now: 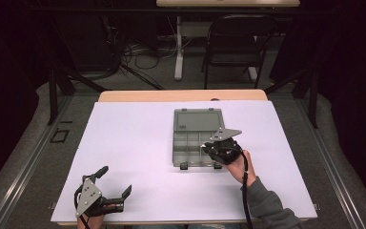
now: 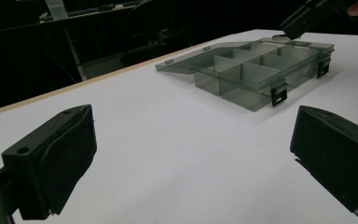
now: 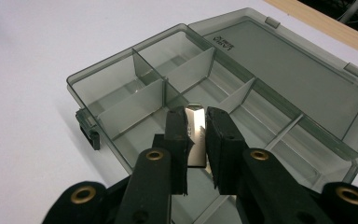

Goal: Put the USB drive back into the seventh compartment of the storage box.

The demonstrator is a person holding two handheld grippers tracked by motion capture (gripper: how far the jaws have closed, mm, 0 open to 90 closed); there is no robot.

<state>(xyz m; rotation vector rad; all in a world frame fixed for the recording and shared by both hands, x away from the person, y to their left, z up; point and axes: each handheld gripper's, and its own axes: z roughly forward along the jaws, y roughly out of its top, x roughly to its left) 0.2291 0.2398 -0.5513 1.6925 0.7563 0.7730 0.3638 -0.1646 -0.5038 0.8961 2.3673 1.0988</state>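
A smoky clear organizer box (image 1: 176,143) lies open on the white tabletop, its lid (image 1: 198,120) folded flat toward the far side. Thin dividers split it into several compartments (image 3: 121,112). My right gripper (image 3: 196,119) hovers over the box's near right part and is shut on a small flat silver metal piece (image 3: 196,140). From above, that gripper (image 1: 208,149) overlaps the box's right front corner. My left gripper (image 1: 116,180) rests open near the front left edge of the table, far from the box (image 2: 261,70), with nothing between its jaws.
Two black latches (image 2: 278,93) hang on the box's front wall. The white sheet (image 1: 133,143) covers a wooden table whose far edge (image 1: 181,95) shows. Beyond it stand a black folding chair (image 1: 236,43) and a white table leg (image 1: 178,47).
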